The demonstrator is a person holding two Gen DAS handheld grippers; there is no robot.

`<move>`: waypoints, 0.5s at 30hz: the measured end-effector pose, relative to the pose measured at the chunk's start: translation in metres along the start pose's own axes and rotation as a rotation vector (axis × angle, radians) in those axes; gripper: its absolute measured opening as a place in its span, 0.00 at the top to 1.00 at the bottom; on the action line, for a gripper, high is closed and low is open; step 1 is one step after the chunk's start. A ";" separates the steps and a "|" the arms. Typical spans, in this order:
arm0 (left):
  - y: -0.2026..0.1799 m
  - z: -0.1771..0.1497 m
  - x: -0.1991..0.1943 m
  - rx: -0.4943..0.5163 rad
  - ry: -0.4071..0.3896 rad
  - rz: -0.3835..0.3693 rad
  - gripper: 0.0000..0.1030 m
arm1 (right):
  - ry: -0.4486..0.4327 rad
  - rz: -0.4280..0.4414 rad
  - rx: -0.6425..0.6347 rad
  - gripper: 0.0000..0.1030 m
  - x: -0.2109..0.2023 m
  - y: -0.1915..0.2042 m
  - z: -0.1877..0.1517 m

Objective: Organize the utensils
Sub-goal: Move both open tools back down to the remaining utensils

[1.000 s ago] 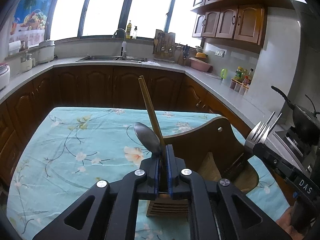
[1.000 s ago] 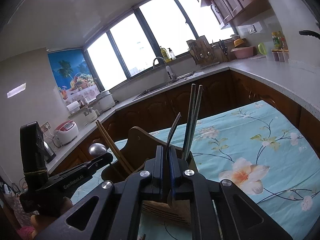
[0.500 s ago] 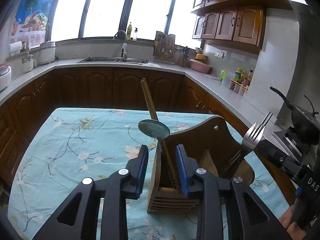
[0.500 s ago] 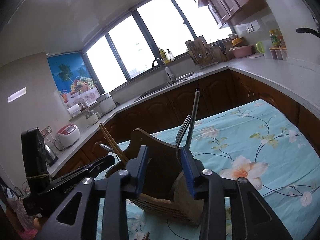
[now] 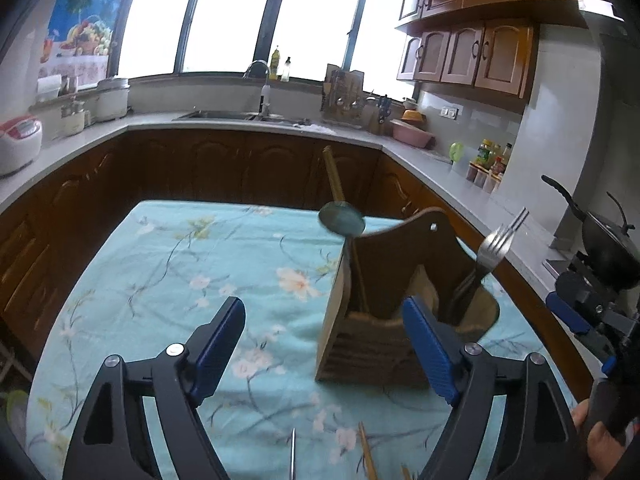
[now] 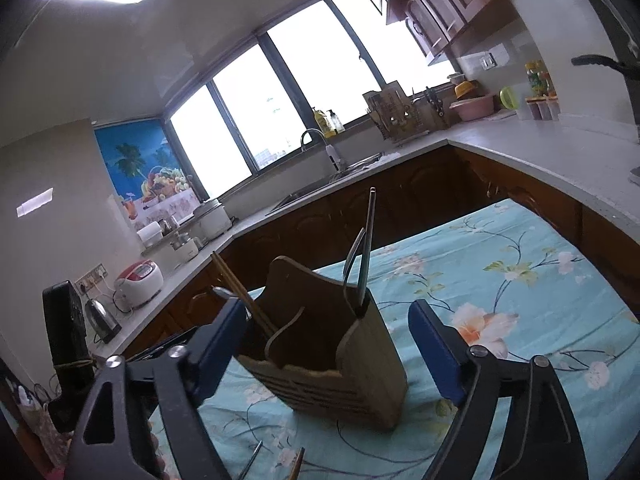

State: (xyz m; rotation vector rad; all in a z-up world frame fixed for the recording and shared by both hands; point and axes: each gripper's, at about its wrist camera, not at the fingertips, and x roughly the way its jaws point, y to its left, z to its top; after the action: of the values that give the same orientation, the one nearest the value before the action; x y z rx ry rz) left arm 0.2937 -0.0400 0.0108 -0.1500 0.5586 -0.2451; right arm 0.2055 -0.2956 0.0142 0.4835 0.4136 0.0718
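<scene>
A wooden utensil holder (image 5: pixel 384 320) stands on the flowered blue tablecloth (image 5: pixel 180 280). A spoon (image 5: pixel 341 219) and wooden chopsticks (image 5: pixel 334 178) stand in its left compartment, a fork (image 5: pixel 494 246) in its right one. My left gripper (image 5: pixel 324 344) is open and empty, just in front of the holder. In the right wrist view the holder (image 6: pixel 332 352) holds the fork (image 6: pixel 354 254) and a metal chopstick (image 6: pixel 370 240). My right gripper (image 6: pixel 328 348) is open and empty, with the holder between its fingers. The right gripper also shows in the left wrist view (image 5: pixel 580 320).
Loose utensil tips lie on the cloth near the front edge (image 5: pixel 366 456), also seen in the right wrist view (image 6: pixel 296 464). Kitchen counters (image 5: pixel 460 184) with a sink, jars and a rice cooker (image 5: pixel 18 142) surround the table. A wok (image 5: pixel 608 240) sits at the right.
Both grippers opened wide and drew back from the holder. The spoon and the fork now stand in the holder by themselves.
</scene>
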 end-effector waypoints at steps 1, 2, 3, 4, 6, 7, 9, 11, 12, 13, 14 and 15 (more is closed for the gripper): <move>0.002 -0.004 -0.006 -0.010 0.008 0.004 0.20 | 0.004 0.001 0.002 0.11 -0.003 0.001 -0.001; 0.004 -0.006 -0.011 -0.017 0.009 0.005 0.20 | 0.009 0.002 0.005 0.10 -0.006 0.002 -0.003; 0.005 -0.008 -0.017 -0.023 0.013 0.005 0.20 | 0.013 0.003 0.007 0.09 -0.009 0.003 -0.004; 0.008 -0.011 -0.023 -0.031 0.017 0.008 0.19 | 0.019 0.003 0.008 0.08 -0.012 0.004 -0.006; 0.011 -0.014 -0.034 -0.043 0.025 0.016 0.18 | 0.034 0.001 0.013 0.06 -0.020 0.006 -0.010; 0.013 -0.018 -0.040 -0.049 0.031 0.020 0.18 | 0.038 0.004 0.016 0.05 -0.023 0.006 -0.012; 0.017 -0.023 -0.052 -0.065 0.042 0.027 0.18 | 0.050 0.008 0.022 0.05 -0.031 0.009 -0.017; 0.020 -0.030 -0.065 -0.076 0.052 0.037 0.18 | 0.065 0.008 0.020 0.05 -0.037 0.011 -0.023; 0.021 -0.031 -0.070 -0.080 0.056 0.040 0.18 | 0.074 0.012 0.020 0.05 -0.039 0.013 -0.026; 0.023 -0.035 -0.076 -0.086 0.054 0.043 0.18 | 0.081 0.012 0.018 0.05 -0.042 0.014 -0.029; 0.024 -0.038 -0.081 -0.088 0.055 0.046 0.18 | 0.087 0.010 0.017 0.05 -0.045 0.016 -0.032; 0.025 -0.040 -0.085 -0.089 0.055 0.053 0.18 | 0.095 0.012 0.016 0.05 -0.047 0.017 -0.036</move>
State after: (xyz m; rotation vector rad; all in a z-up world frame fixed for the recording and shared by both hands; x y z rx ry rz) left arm 0.2066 0.0042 0.0148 -0.2146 0.6278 -0.1733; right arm 0.1483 -0.2728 0.0107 0.5001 0.5042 0.1033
